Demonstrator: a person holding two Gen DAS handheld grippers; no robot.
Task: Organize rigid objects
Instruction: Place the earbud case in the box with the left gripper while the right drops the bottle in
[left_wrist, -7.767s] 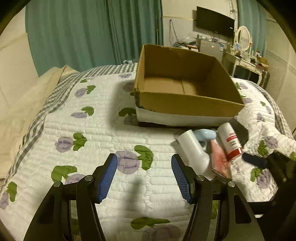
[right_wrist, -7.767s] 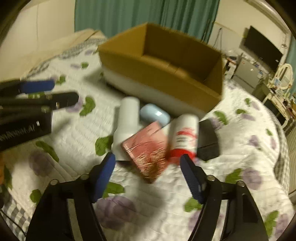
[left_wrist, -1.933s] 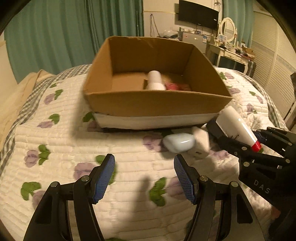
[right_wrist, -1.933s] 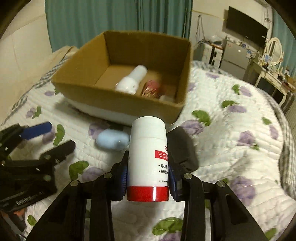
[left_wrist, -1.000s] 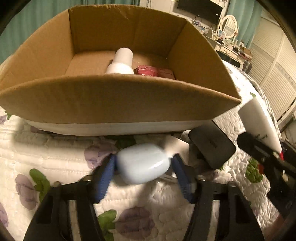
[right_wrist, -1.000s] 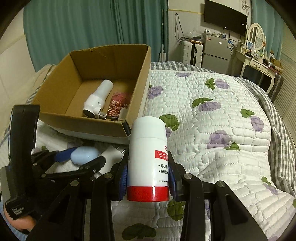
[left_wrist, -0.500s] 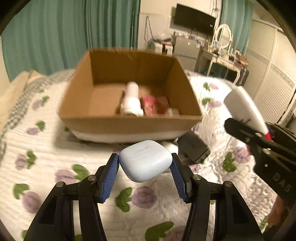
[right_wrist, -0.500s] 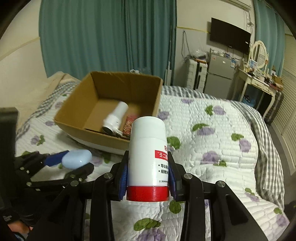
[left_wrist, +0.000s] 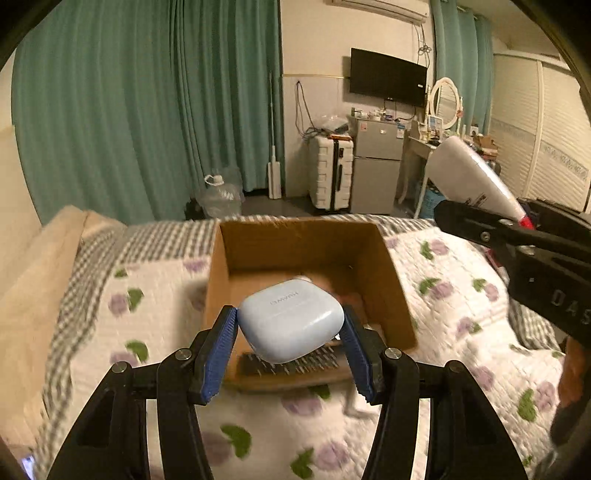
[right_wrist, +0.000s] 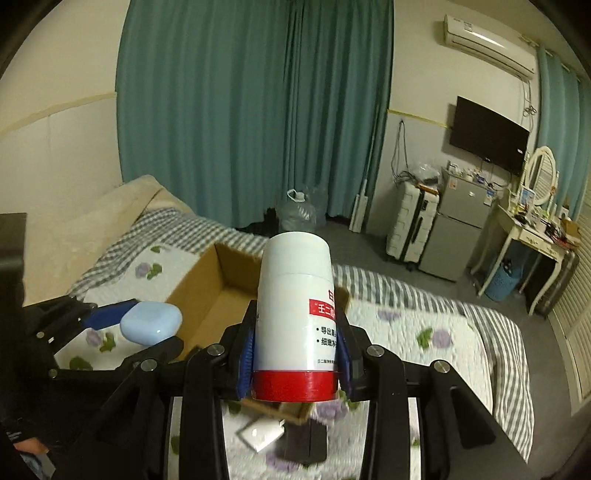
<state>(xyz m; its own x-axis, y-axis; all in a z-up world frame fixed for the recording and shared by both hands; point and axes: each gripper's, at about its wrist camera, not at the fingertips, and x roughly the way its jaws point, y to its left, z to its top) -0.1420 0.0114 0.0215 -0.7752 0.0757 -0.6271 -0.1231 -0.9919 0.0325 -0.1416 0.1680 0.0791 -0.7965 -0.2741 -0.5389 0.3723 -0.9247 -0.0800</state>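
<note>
Cardboard box (left_wrist: 303, 243) on quilted bed (left_wrist: 155, 288)

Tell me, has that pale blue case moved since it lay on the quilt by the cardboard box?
Yes. The pale blue case has gone up off the quilt and now sits in the left gripper, raised in front of the cardboard box.

I held my left gripper (left_wrist: 290, 334) raised, its blue pads (left_wrist: 218, 354) clamped on the pale blue earbud case (left_wrist: 291, 324). My right gripper (right_wrist: 295, 354) was level beside it, pinching the white bottle (right_wrist: 295, 314) near its red end.
</note>
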